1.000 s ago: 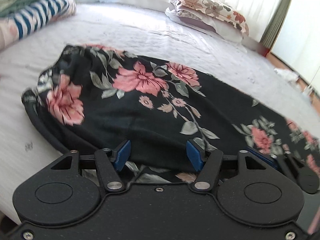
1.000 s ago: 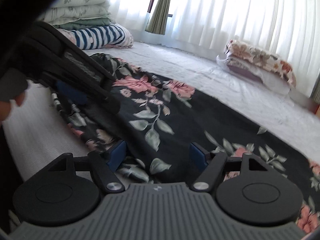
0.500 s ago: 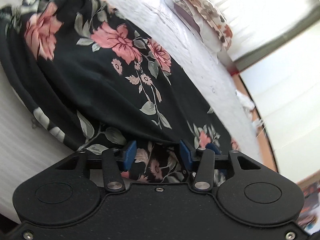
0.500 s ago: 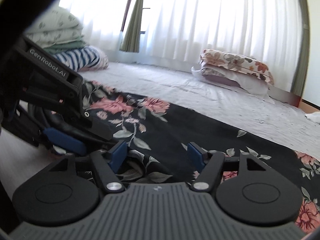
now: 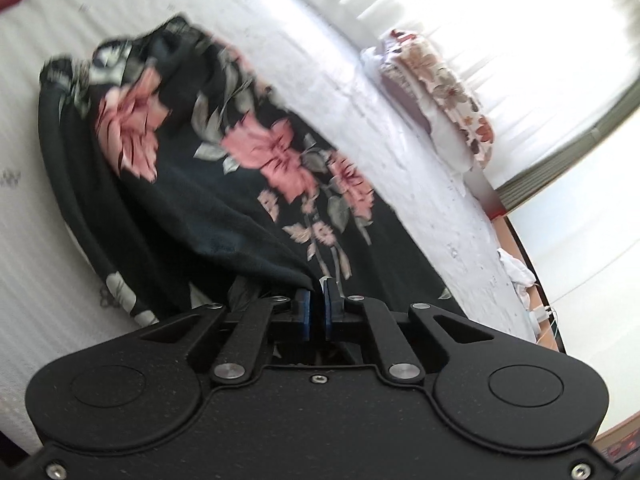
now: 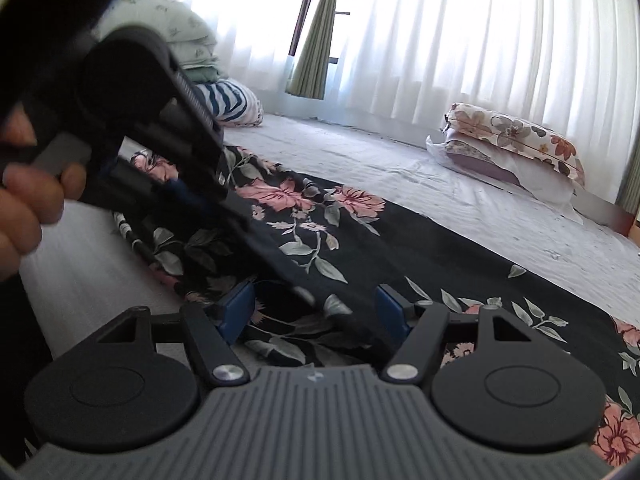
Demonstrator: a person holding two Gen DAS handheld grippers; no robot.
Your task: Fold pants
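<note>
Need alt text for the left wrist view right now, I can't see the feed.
The left gripper, its blue-padded jaws closed, pinches a raised edge of the black pants with pink flowers, which lie across a white textured bedsheet. Behind, a floral pillow rests near a bright curtained window; the picture is slightly motion-blurred.

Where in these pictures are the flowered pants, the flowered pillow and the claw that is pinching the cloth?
flowered pants [image 5: 276,160]: left wrist view, on a pink flower of the black cloth.
flowered pillow [image 6: 516,136]: right wrist view, on its top face.
left claw [image 5: 316,300]: left wrist view, between the blue fingertips, shut on the pants.
</note>
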